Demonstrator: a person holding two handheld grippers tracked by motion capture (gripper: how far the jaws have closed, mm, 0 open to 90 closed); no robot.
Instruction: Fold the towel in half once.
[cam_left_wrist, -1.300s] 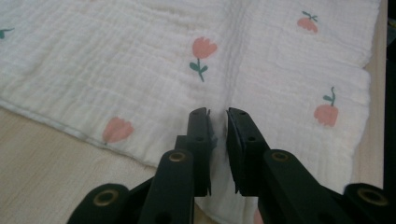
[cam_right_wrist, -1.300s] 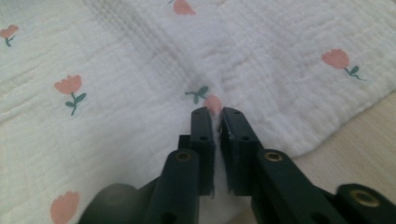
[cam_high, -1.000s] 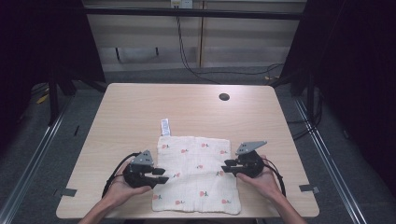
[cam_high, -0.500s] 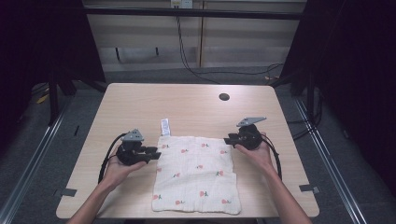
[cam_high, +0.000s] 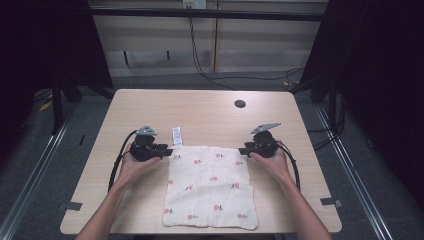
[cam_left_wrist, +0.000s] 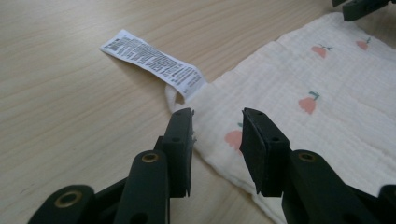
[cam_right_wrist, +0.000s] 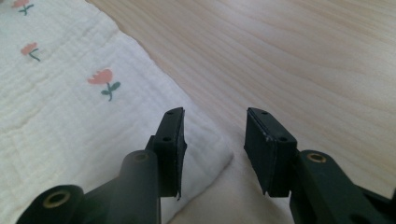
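At the far corners of the flower-printed muslin cloth (cam_high: 211, 186) lying flat on the wooden table (cam_high: 210, 115), the left gripper (cam_high: 169, 150) and right gripper (cam_high: 242, 149) have just been opening, each with parted jaws straddling a corner but pinching nothing, the white care label (cam_left_wrist: 152, 63) just beyond.

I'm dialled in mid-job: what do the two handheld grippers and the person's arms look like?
Both the left gripper and the right gripper are black, with two flat, blocky jaws on arms with brass-coloured rivets. Each carries a grey three-cornered plate on top and trails a black cable toward the person. The forearms are bare, with no sleeves in view.
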